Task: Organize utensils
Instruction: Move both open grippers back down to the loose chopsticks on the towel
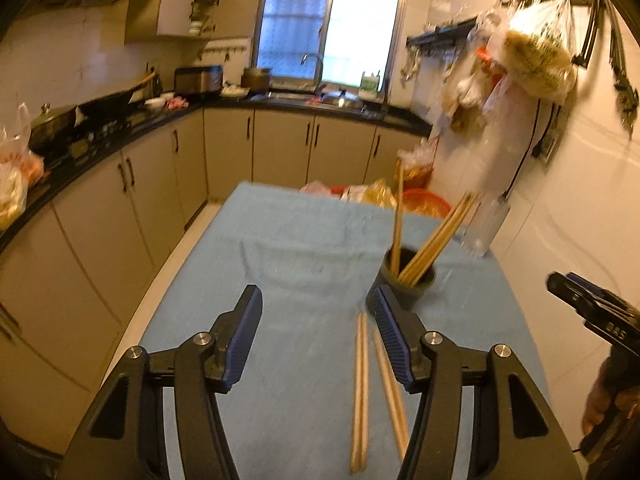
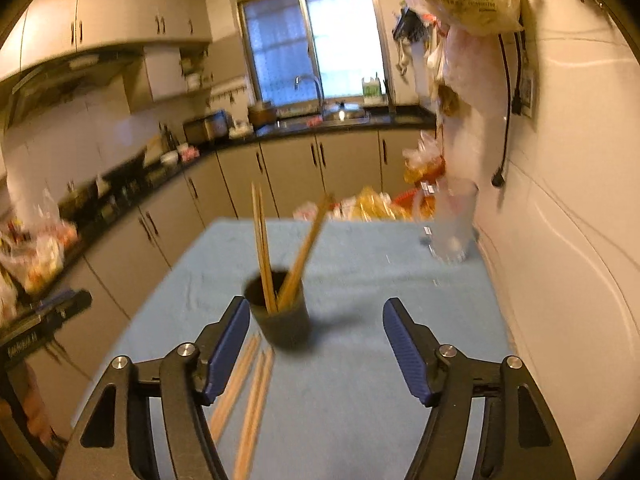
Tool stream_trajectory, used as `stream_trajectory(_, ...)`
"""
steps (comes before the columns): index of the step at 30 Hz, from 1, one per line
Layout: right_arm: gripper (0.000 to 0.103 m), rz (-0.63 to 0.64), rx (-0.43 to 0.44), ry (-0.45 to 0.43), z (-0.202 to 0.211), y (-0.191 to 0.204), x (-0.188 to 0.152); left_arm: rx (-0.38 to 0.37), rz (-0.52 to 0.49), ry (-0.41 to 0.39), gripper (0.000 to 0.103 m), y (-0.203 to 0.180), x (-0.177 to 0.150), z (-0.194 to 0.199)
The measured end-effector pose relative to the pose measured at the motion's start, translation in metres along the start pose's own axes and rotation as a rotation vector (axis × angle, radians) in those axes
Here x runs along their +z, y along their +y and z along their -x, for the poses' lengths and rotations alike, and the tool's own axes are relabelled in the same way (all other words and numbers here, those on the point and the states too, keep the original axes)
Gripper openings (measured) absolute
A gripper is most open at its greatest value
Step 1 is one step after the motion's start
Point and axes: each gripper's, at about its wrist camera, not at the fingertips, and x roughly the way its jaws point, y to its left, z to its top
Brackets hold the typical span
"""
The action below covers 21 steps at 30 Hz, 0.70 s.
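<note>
Left gripper (image 1: 316, 312) over the near part of the table, jaws apart, nothing between the pads; blue ribbed fingers (image 1: 240, 332) clear of everything. Right gripper (image 2: 316, 336) likewise released, jaws wider, empty. Table covered by a light blue cloth (image 1: 296, 240). Nearest the near edge: loose chopsticks (image 1: 360, 392) lying flat on the cloth, lengthwise toward the far edge, in two small groups side by side; in the left wrist view they lie just inside the left gripper's right finger, in the right wrist view (image 2: 256, 392) partly under the right gripper's left finger. Whether any finger touches them, cannot tell. Just beyond them, toward the middle of the table: a dark cup (image 2: 280, 316) standing upright, holding more chopsticks (image 2: 268, 256) that lean in two bunches, one near upright, one tilted right. Toward the far right corner: a clear glass (image 2: 452, 224), upright, well apart from the cup. At the far edge, bags (image 2: 372, 204) and something red, blurred. Right gripper also shows at the right margin of the left wrist view, with a hand (image 1: 604, 396) on its grip.
</note>
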Motion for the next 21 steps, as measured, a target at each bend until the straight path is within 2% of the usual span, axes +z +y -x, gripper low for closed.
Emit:
stream_trajectory(7,0.077,-0.001,-0.018,0.176,-0.020,-0.022,-0.063,0.018,-0.034,0.155,0.057,0.002,-0.056,-0.034)
stream_trajectory(12,0.077,-0.069,0.045,0.294,-0.054,-0.026,-0.107,0.001,-0.089,0.271,0.057,-0.011,-0.093,-0.075)
stream_trajectory(15,0.077,-0.064,0.084,0.339,-0.073,-0.014,-0.124,-0.022,-0.130,0.329,0.056,-0.023,-0.108,-0.099)
stream_trajectory(16,0.075,-0.051,0.103,0.354,-0.080,-0.008,-0.129,-0.031,-0.140,0.341,0.055,-0.026,-0.111,-0.105)
stream_trajectory(18,0.065,-0.013,0.133,0.374,-0.092,0.006,-0.138,-0.041,-0.158,0.361,0.048,-0.032,-0.116,-0.118)
stream_trajectory(21,0.060,0.033,0.164,0.391,-0.108,0.025,-0.143,-0.048,-0.173,0.377,0.038,-0.037,-0.114,-0.135)
